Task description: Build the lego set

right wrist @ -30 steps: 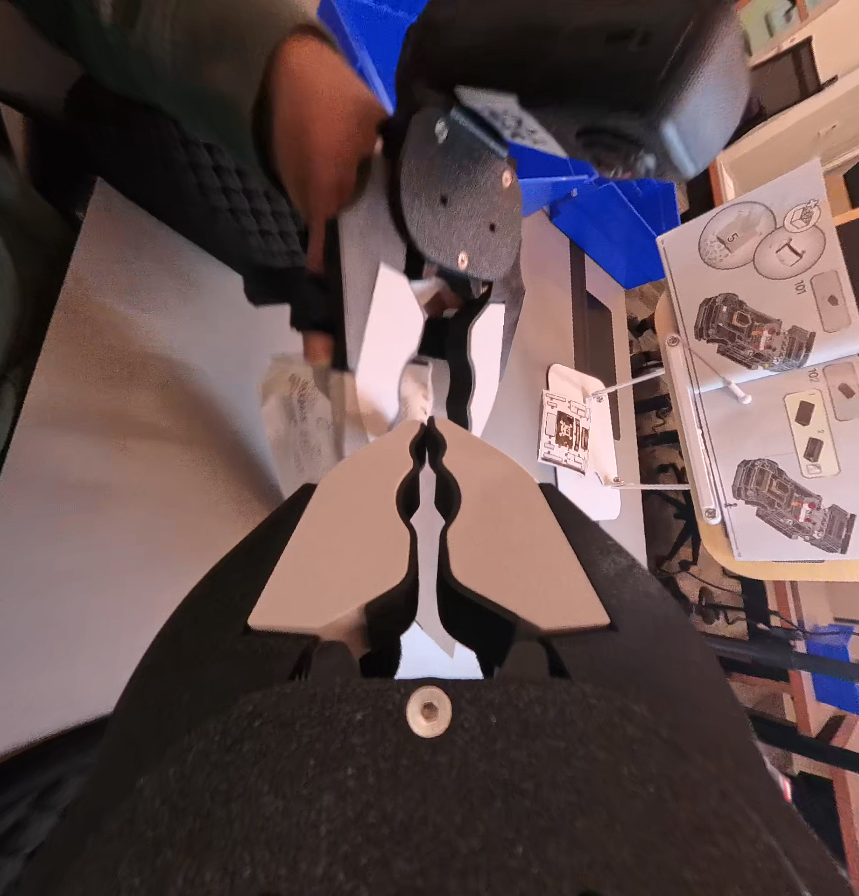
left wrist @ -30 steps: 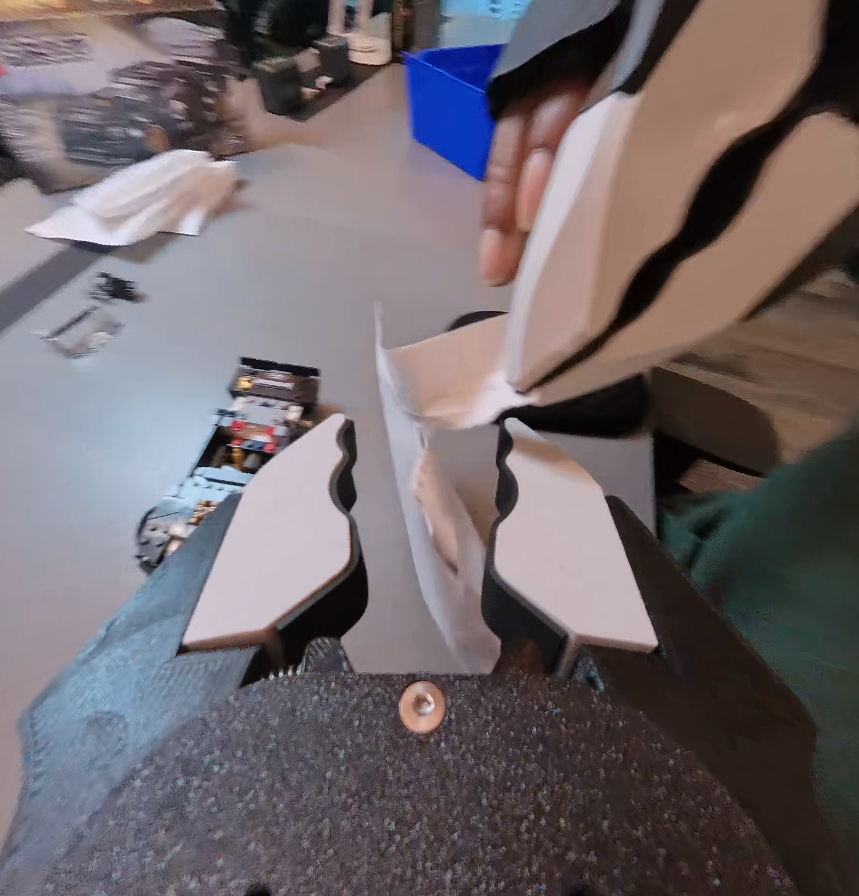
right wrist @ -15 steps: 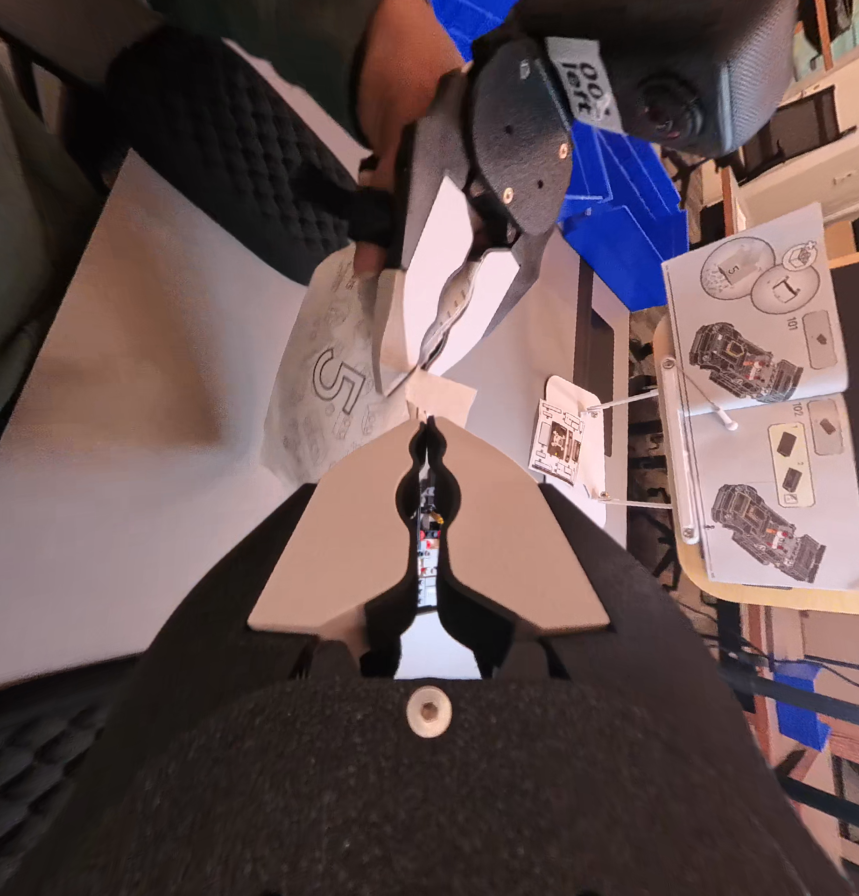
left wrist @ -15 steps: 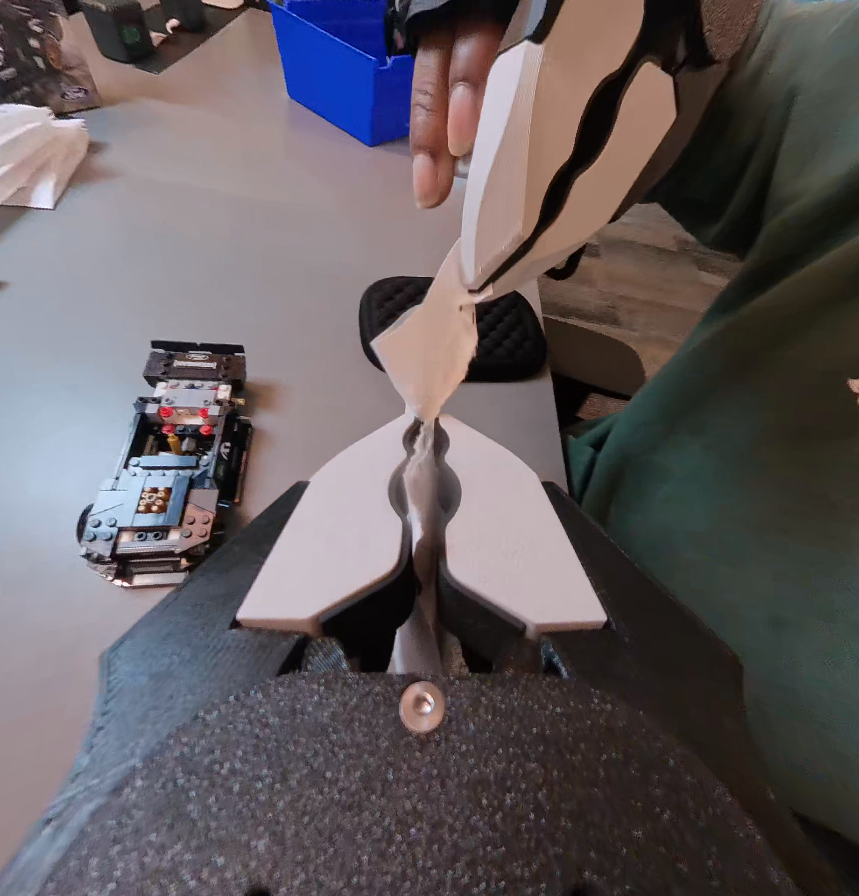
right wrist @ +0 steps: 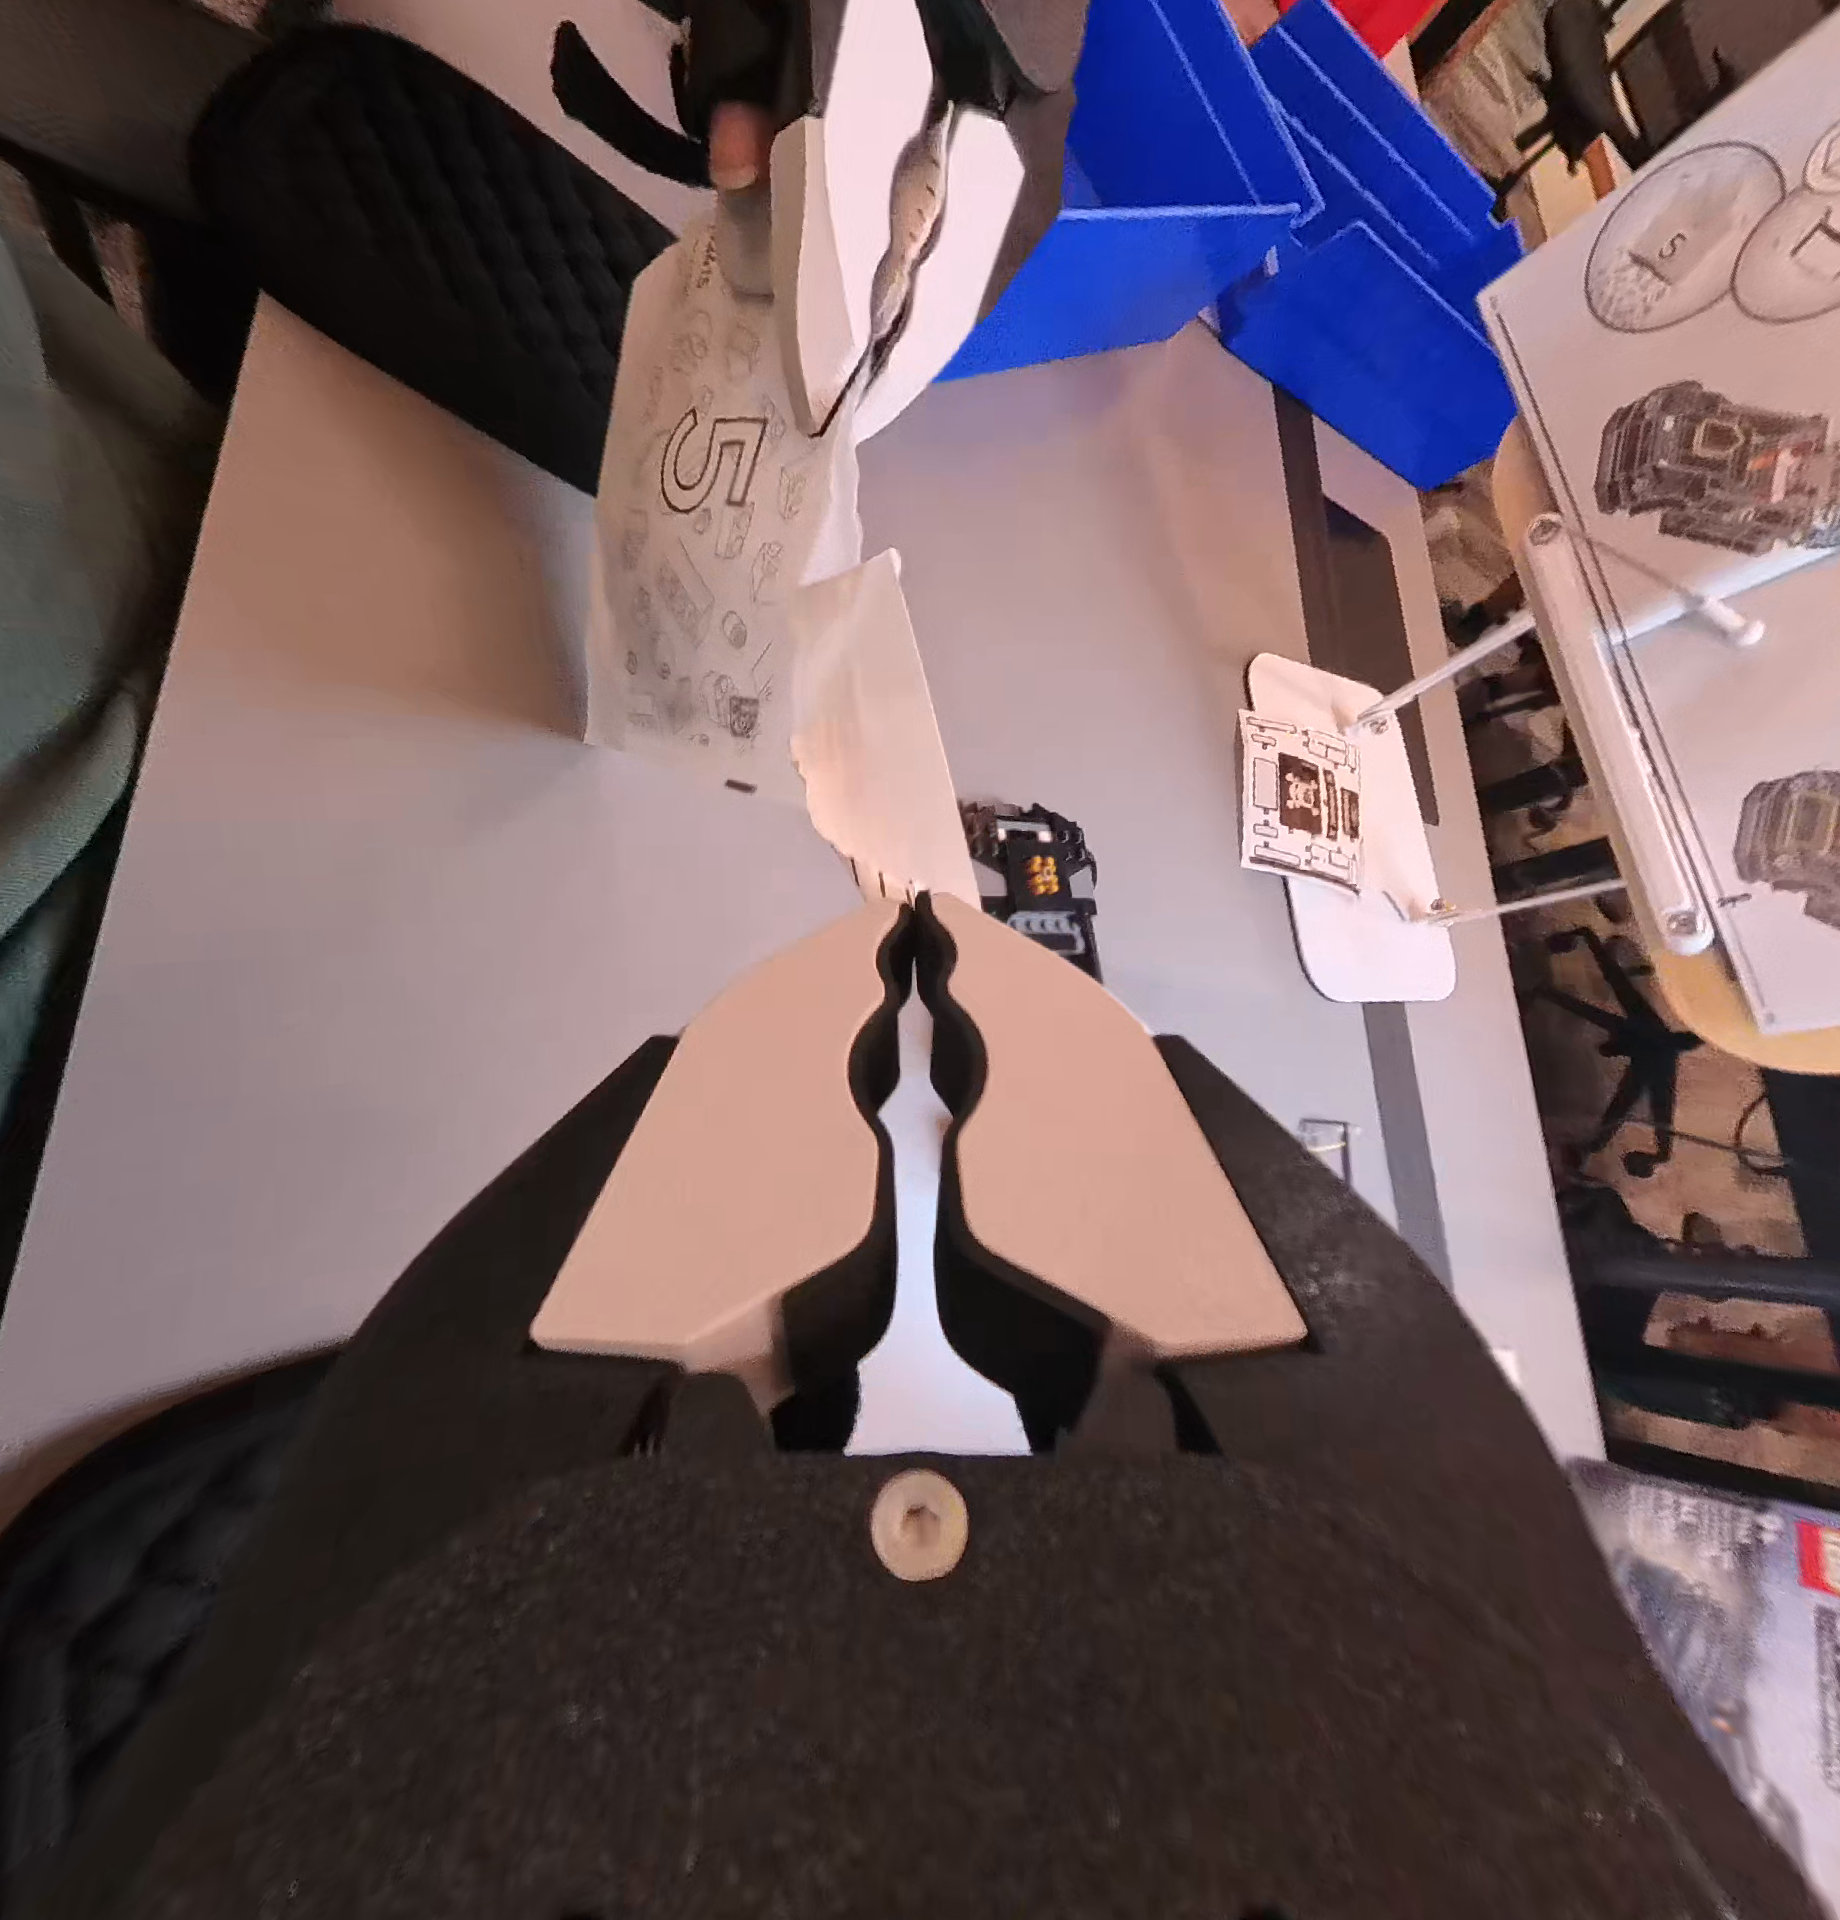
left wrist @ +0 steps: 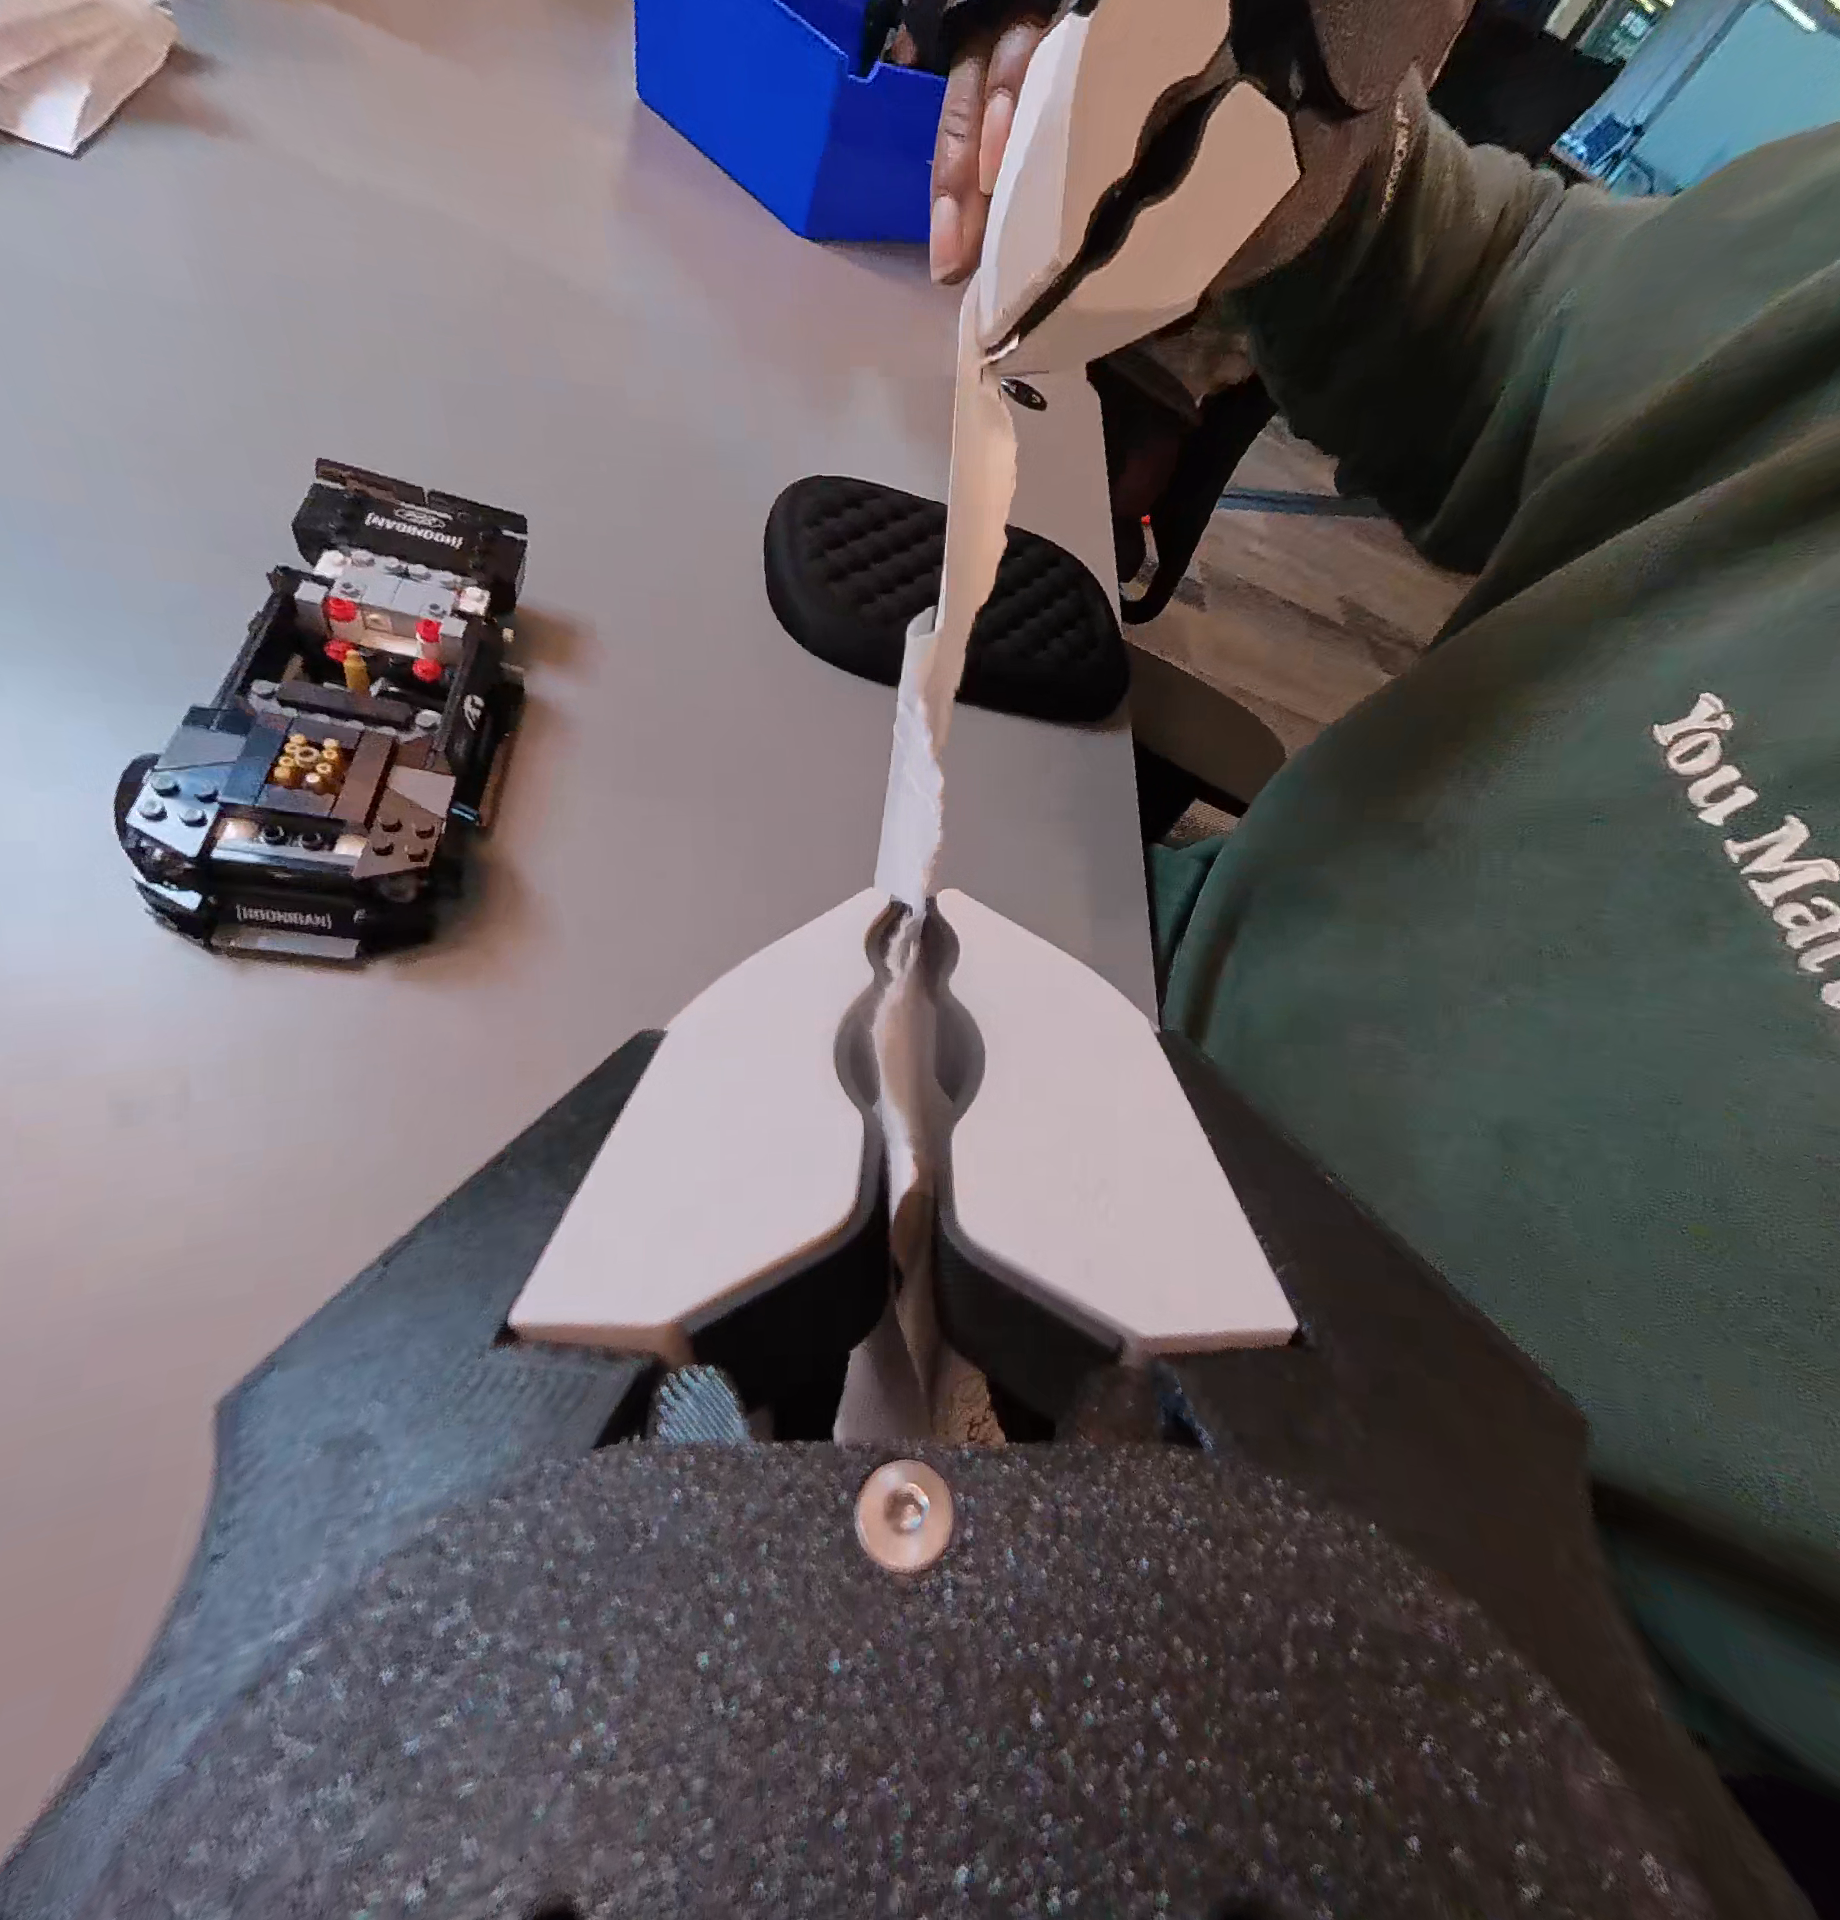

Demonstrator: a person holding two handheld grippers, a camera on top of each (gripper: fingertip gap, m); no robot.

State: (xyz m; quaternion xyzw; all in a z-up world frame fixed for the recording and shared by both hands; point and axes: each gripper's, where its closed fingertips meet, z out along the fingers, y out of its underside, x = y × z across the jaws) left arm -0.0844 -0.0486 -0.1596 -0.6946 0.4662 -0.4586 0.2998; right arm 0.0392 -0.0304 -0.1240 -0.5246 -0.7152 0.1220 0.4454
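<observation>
Two grippers tearing open a paper parts bag above the desk.
The left gripper (left wrist: 911,914) has its jaws clamped on the paper bag (left wrist: 937,665); the right gripper (right wrist: 916,909) pinches its torn strip. Pulling apart steadily, low over the desk (left wrist: 428,260), should keep pieces from scattering; the part-built car (left wrist: 324,717) sits left.

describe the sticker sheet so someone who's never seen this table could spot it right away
On the grey table, look toward the stand holding the open instruction booklet. At the stand's white base plate a small sticker sheet rests. Unlike the large paper bag held between both grippers, it is small, flat, and printed with black shapes.
</observation>
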